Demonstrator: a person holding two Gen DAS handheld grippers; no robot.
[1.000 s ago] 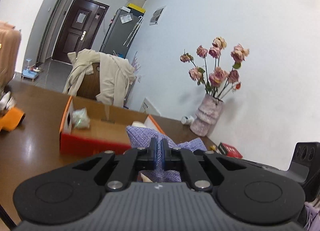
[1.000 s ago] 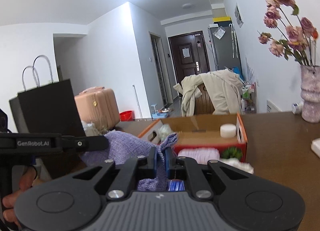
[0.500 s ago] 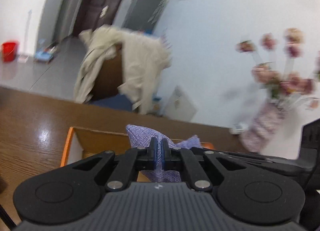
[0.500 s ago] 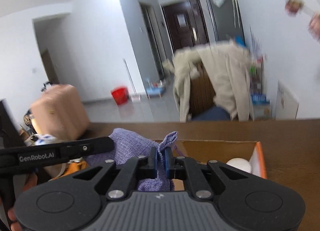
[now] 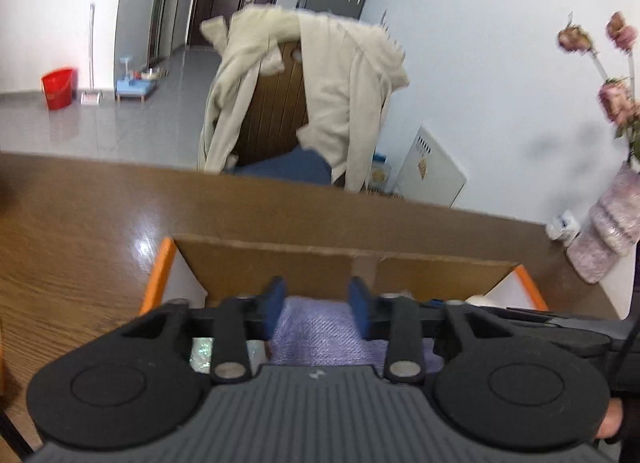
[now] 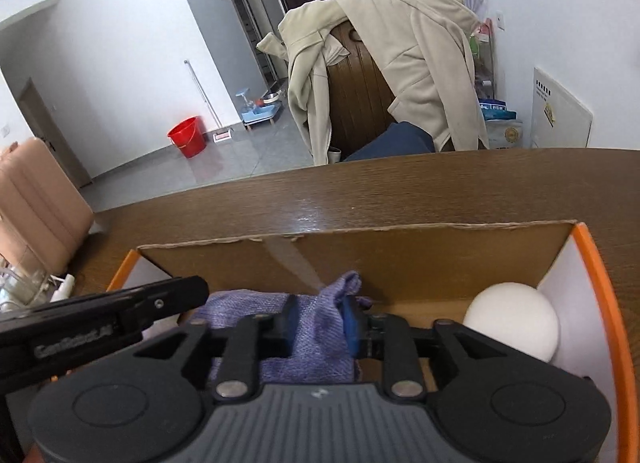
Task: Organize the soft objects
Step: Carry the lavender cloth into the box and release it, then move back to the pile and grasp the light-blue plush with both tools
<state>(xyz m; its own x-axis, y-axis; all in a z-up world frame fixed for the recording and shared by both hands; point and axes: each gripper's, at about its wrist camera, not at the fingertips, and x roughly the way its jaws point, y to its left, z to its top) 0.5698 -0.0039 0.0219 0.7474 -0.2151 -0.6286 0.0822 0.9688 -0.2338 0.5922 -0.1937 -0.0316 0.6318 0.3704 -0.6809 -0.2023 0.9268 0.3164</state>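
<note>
Purple woven cloth (image 6: pixel 316 327) now sits in the orange cardboard box (image 6: pixel 596 263); left gripper (image 5: pixel 318 301) and right gripper (image 6: pixel 320 321) have just been opening, cloth between their jaws; other soft things may remain.

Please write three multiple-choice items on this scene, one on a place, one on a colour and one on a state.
1. Where does the purple cloth lie?
A. inside the cardboard box
B. over the chair
C. on the floor

2. What colour is the bucket on the floor?
A. blue
B. red
C. white

3. How do the jaws of the left gripper stand?
A. clamped on the cloth
B. apart, with the cloth between them
C. shut on nothing

Answers:
1. A: both wrist views show the cloth below the brown walls of the cardboard box, beside a white ball.
2. B: the bucket by the wall is red in both views.
3. B: the blue pads stand clear of the cloth, the jaws having just been opening; the right gripper has been opening too, the cloth lying between its pads.
</note>
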